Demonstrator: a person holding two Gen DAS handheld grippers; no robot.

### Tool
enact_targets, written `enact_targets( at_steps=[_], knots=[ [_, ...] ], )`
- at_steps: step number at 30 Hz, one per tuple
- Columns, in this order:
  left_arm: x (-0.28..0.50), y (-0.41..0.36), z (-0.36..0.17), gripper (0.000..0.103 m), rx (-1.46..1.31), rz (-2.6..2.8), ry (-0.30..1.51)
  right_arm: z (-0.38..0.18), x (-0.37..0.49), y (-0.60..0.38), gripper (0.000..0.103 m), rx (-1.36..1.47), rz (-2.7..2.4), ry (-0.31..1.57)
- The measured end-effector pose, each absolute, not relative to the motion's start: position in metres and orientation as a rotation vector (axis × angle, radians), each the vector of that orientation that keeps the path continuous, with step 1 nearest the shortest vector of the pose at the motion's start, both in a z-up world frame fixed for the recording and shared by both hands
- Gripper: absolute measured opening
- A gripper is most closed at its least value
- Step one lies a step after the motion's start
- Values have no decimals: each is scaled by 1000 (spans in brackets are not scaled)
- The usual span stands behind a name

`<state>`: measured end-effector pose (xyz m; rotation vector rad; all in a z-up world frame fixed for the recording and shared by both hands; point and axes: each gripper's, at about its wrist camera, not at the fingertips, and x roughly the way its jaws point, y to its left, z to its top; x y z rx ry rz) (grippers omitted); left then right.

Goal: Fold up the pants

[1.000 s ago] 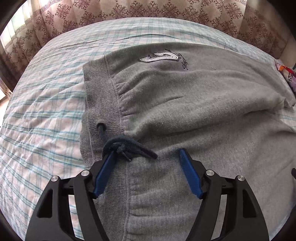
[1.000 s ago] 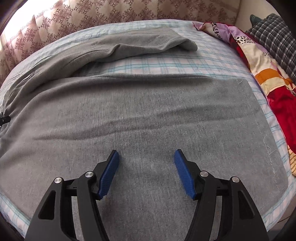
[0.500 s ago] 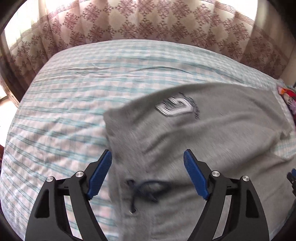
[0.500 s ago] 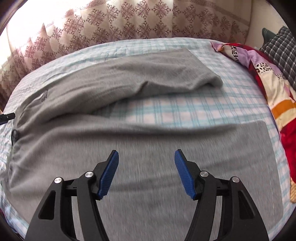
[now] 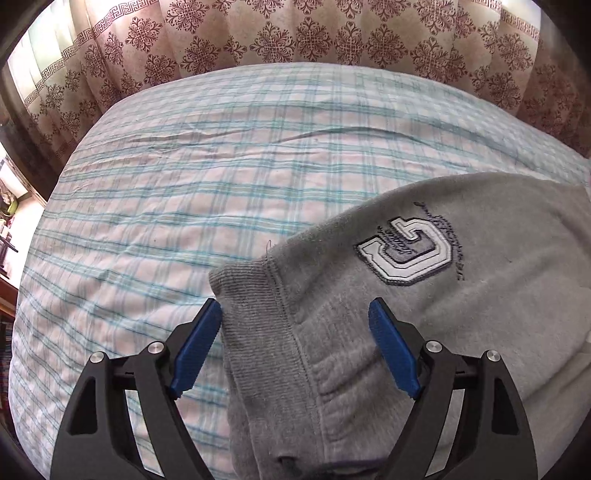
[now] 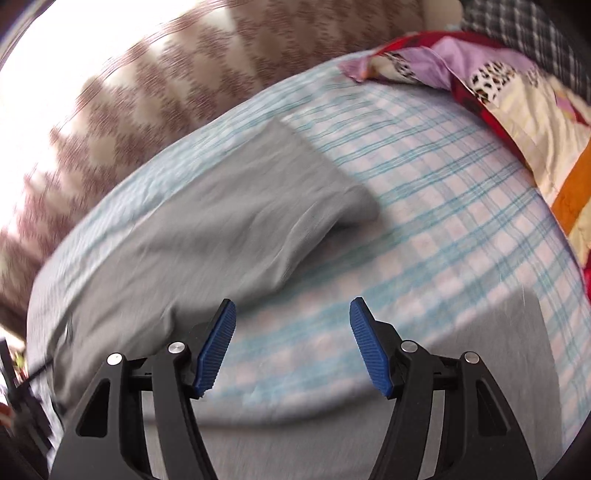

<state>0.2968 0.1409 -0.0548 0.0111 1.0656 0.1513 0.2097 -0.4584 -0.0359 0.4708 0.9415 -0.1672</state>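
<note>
Grey sweatpants (image 5: 480,314) lie on the checked bed sheet (image 5: 221,166). Their ribbed waistband (image 5: 255,332) ends in a far corner near a white letter patch (image 5: 404,254). My left gripper (image 5: 295,308) hangs open over that corner. The waistband runs between the jaws and the left pad (image 5: 197,347) is close beside its edge, with no pad pressing. In the blurred right wrist view the far leg (image 6: 229,221) lies rumpled and the near leg (image 6: 332,443) lies flat. My right gripper (image 6: 292,305) stands open over the strip of sheet (image 6: 443,221) between them, with nothing held.
A patterned curtain (image 5: 295,33) hangs behind the bed. A colourful quilt (image 6: 517,92) is piled along the bed's right side, with a dark checked cushion behind it. Bare sheet stretches left of and beyond the waistband.
My left gripper has moved from the drawstring knot to the waistband's far corner and its jaws have widened. My right gripper has moved off the near leg towards the far one and rolled.
</note>
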Motion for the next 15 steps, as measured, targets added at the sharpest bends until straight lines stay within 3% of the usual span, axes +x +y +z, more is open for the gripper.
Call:
enact_targets(
  at_steps=[4, 15],
  knots=[
    [306, 143, -57, 83, 26, 156, 1061, -45, 245, -481, 64, 513, -190, 944],
    [340, 172, -68, 85, 18, 187, 1044, -60, 295, -467, 66, 119, -401, 982]
  ],
)
